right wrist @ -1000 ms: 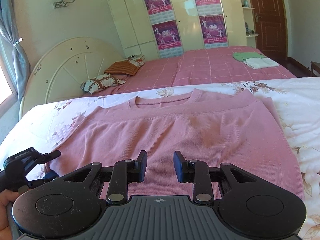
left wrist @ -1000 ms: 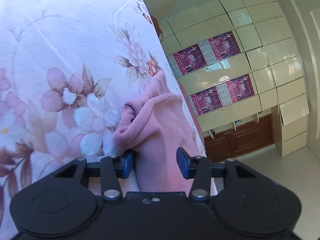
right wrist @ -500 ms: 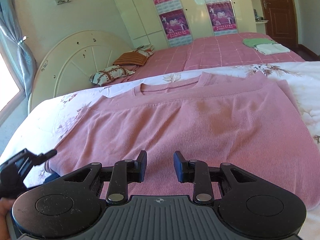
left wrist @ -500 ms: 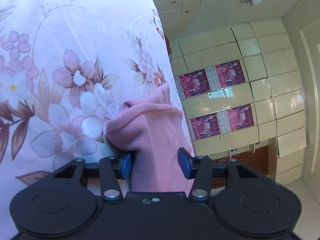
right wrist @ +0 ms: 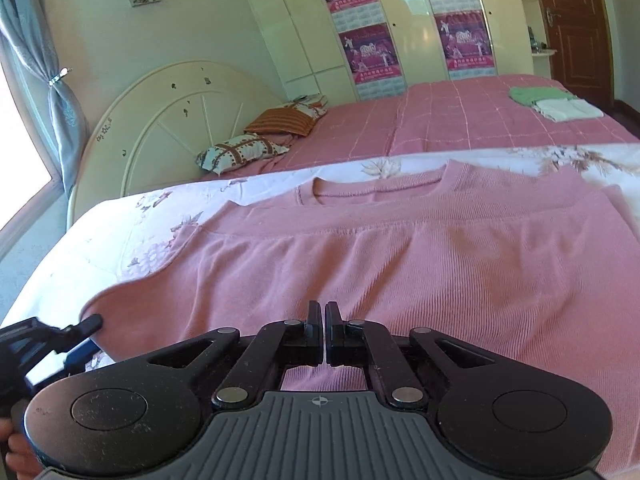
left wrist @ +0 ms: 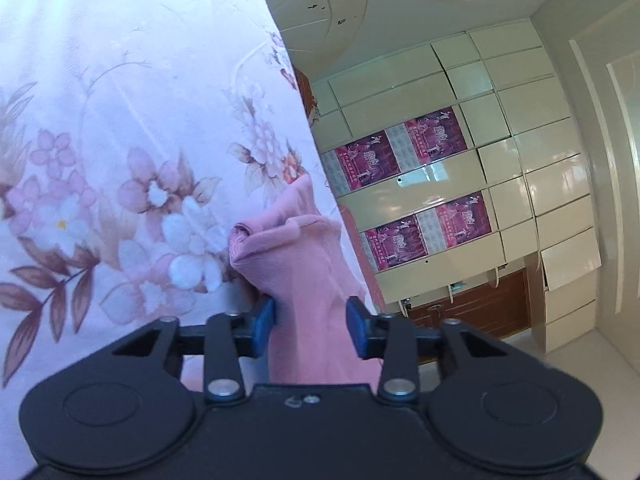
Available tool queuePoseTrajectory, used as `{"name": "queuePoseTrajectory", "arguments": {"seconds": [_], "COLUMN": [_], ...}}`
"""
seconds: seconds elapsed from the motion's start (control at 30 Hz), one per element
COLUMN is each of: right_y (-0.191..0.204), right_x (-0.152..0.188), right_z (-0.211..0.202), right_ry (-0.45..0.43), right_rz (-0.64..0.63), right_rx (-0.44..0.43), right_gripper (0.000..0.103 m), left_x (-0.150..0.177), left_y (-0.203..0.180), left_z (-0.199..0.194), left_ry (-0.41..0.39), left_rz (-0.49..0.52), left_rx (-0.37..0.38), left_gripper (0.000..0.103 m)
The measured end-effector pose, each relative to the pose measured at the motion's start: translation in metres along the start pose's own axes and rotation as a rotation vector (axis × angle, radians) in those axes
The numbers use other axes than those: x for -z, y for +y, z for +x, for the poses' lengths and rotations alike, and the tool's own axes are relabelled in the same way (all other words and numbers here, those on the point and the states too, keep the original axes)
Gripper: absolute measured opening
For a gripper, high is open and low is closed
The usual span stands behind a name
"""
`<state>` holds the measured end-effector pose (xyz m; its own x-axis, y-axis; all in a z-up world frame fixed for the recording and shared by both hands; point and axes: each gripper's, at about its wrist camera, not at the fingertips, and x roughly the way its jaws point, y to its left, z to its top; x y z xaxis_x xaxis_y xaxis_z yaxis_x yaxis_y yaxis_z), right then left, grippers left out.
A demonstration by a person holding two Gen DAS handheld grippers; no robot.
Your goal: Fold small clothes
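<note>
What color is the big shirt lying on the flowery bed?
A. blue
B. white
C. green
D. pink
D. The shirt spread over the flowery bed is pink all over; the green and white clothes lie folded on the other bed, far behind it.

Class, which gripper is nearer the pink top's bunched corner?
Left. The left gripper has the pink top's bunched corner between its open fingers; the right gripper sits shut at the near hem's middle.
</note>
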<state>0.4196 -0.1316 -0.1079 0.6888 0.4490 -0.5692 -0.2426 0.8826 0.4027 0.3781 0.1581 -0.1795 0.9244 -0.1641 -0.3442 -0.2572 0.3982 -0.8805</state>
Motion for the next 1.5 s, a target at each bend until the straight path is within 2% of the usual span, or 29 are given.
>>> {"name": "queuePoseTrajectory", "arguments": {"seconds": [0.03, 0.1, 0.2, 0.37, 0.4, 0.47, 0.5, 0.53, 0.57, 0.63, 0.7, 0.73, 0.8, 0.83, 0.97, 1.0, 1.03, 1.1, 1.13, 1.2, 1.27, 1.37, 1.5], "right_y": [-0.002, -0.004, -0.007, -0.002, 0.001, 0.006, 0.008, 0.009, 0.011, 0.012, 0.013, 0.012, 0.006, 0.003, -0.003, -0.005, -0.007, -0.011, -0.013, -0.016, -0.019, -0.034, -0.084], "right_x": [0.001, 0.003, 0.004, 0.001, 0.000, -0.001, -0.002, -0.003, -0.003, -0.005, -0.006, -0.005, 0.002, 0.007, 0.007, 0.008, 0.008, 0.007, 0.007, 0.005, 0.003, -0.002, -0.009], "right_z": [0.001, 0.000, -0.002, 0.001, 0.003, 0.006, 0.010, 0.012, 0.016, 0.021, 0.025, 0.029, 0.051, 0.053, 0.050, 0.050, 0.050, 0.050, 0.049, 0.048, 0.045, 0.026, -0.021], "right_ry": [0.004, 0.008, 0.012, 0.003, 0.002, 0.003, 0.004, 0.004, 0.007, 0.009, 0.004, 0.011, 0.103, 0.087, 0.081, 0.080, 0.079, 0.078, 0.078, 0.083, 0.090, 0.053, -0.045], "right_rz": [0.007, 0.016, 0.017, 0.012, 0.006, -0.005, -0.007, -0.011, -0.014, -0.010, -0.014, -0.018, -0.020, -0.017, -0.002, 0.002, 0.007, 0.027, 0.041, 0.055, 0.065, 0.116, 0.265], "right_rx": [0.003, 0.009, 0.014, 0.002, 0.002, -0.004, -0.009, -0.006, -0.003, 0.002, 0.001, 0.008, 0.061, 0.058, 0.041, 0.034, 0.026, 0.009, -0.001, -0.018, -0.037, -0.053, -0.054], "right_gripper": [0.003, 0.003, 0.003, 0.003, 0.003, 0.003, 0.003, 0.003, 0.003, 0.003, 0.003, 0.003, 0.001, 0.000, 0.000, 0.000, 0.000, 0.000, 0.000, 0.000, 0.000, 0.000, 0.000], "left_x": [0.002, 0.003, 0.001, -0.014, -0.017, -0.024, -0.027, -0.030, -0.032, -0.036, -0.034, -0.033, -0.033, -0.033, -0.034, -0.034, -0.033, -0.033, -0.033, -0.029, -0.021, 0.007, 0.075], "left_y": [0.007, 0.016, 0.013, 0.011, 0.010, 0.010, 0.011, 0.011, 0.010, -0.005, -0.012, -0.009, 0.004, 0.013, 0.016, 0.013, 0.008, -0.001, -0.008, -0.036, -0.068, -0.127, -0.188], "left_z": [0.000, -0.001, 0.001, 0.020, 0.026, 0.038, 0.045, 0.049, 0.046, 0.035, 0.029, 0.030, 0.039, 0.042, 0.044, 0.045, 0.046, 0.044, 0.040, 0.033, 0.033, 0.041, 0.066], "left_ry": [0.006, 0.005, 0.014, -0.027, -0.032, -0.023, 0.001, 0.018, 0.013, -0.010, -0.012, -0.007, 0.026, 0.047, 0.059, 0.062, 0.065, 0.053, 0.041, 0.032, 0.062, 0.126, 0.251], "left_rz": [-0.019, -0.039, -0.032, -0.083, -0.086, -0.078, -0.071, -0.077, -0.088, -0.020, 0.015, 0.015, 0.009, -0.023, -0.037, -0.024, 0.006, 0.044, 0.053, 0.135, 0.213, 0.378, 0.567], "left_rx": [-0.017, -0.021, -0.048, -0.065, -0.070, -0.103, -0.128, -0.140, -0.111, -0.035, -0.012, -0.022, -0.107, -0.119, -0.104, -0.106, -0.114, -0.125, -0.098, -0.050, 0.000, 0.048, 0.079], "left_gripper": [0.045, 0.039, 0.040, 0.041, 0.038, 0.024, 0.007, 0.007, 0.007, 0.007, 0.007, 0.007, 0.007, 0.008, 0.014, 0.017, 0.011, 0.008, 0.007, 0.007, 0.007, 0.007, 0.007]}}
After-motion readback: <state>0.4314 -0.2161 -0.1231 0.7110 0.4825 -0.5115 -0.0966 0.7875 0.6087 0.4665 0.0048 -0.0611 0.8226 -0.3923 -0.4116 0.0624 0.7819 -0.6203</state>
